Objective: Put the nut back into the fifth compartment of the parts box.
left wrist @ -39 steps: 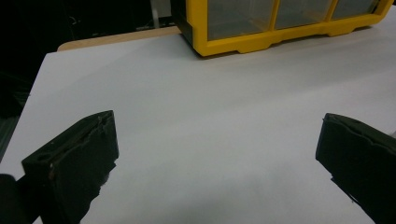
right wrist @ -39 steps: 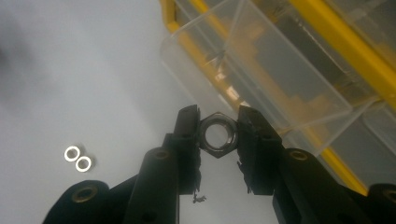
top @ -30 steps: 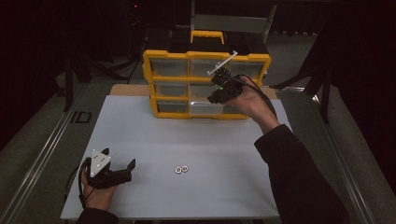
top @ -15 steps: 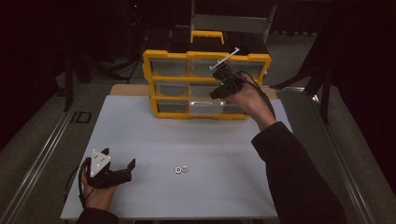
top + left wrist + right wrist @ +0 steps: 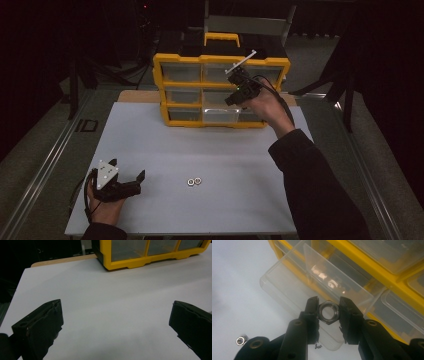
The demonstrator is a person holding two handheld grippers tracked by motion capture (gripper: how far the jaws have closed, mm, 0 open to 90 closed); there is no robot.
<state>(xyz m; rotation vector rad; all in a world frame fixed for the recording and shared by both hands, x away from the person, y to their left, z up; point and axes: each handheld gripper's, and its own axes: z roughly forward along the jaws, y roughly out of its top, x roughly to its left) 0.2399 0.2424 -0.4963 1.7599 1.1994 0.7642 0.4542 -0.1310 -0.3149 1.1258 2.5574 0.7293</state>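
right gripper view: right gripper jaws clamp a nut above the pulled-out clear drawer, likely for dropping in; left gripper jaws apart.

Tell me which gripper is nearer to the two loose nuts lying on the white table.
Left. The left gripper rests on the table beside the nuts. The right gripper is far back at the yellow drawer cabinet, holding another nut.

Three nuts – one organizer – nine drawers
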